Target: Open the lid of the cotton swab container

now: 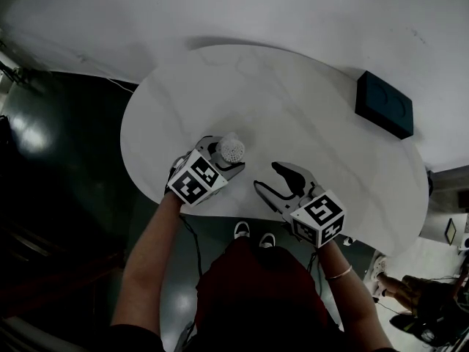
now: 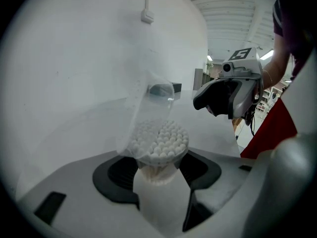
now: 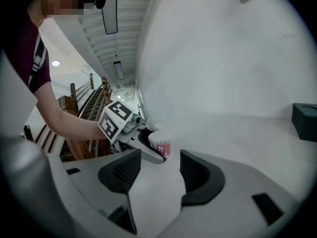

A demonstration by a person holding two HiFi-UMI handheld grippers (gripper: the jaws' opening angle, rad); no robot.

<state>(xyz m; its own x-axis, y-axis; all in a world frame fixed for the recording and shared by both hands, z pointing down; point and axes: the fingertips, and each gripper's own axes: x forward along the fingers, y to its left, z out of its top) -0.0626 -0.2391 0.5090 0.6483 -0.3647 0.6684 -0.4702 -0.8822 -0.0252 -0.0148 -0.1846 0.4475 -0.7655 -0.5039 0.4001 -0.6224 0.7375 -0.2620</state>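
Broadly, a white oval tabletop [image 1: 293, 101] carries everything, with a dark glossy floor [image 1: 58, 160] to its left and pale ground beyond its far edge. A dark box [image 1: 383, 103] lies at the tabletop's far right edge, well apart from both tools.

The cotton swab container [image 1: 231, 149] stands near the tabletop's near edge, left of middle. The left gripper [image 1: 222, 158] is clenched on it, one jaw on each side of its body. The right gripper [image 1: 272, 180] hovers just beside it toward the near edge, jaws spread, with only bare tabletop between them.

From the head view the container is little more than a white dotted disc. The left gripper view shows more: the packed swab heads [image 2: 161, 139] lie uncovered, and the clear lid [image 2: 151, 108] stands swung up behind them, attached at the rim. That view also catches the right gripper from the front, the ribbed ceiling with strip lights, and a small white fitting [image 2: 146, 16] high on the pale wall.

The right gripper view alone shows the container from the side, with a pink label [image 3: 164, 148] low on its wall, the lid raised above it, and a wooden railing [image 3: 84, 113] behind the person's left forearm [image 3: 64, 120]. The dark box sits at that view's right edge.
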